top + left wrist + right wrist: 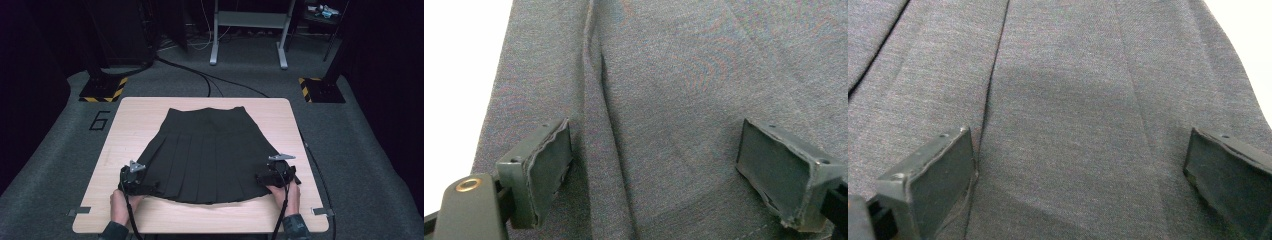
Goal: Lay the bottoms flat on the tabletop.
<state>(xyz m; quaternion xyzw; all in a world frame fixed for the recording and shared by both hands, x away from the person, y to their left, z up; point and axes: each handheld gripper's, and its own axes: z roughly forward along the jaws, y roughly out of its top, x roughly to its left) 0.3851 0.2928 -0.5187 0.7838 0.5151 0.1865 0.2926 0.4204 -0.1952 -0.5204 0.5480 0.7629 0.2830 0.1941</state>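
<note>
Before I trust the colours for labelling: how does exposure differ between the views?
High view: dim, the pleated skirt reads black. Left gripper view: much brighter, the skirt looks grey, the table blown out white. Right gripper view: same grey fabric, white corner.

I see the skirt (207, 152) covering the middle of the table (135, 107), from near the far edge almost to the near edge. Bare wood runs down the left and right sides and along a thin near strip, where I can pass freely. My left gripper (136, 184) and right gripper (266, 179) sit at the hem corners, jaws wide apart over flat cloth, nothing between them but fabric.
</note>
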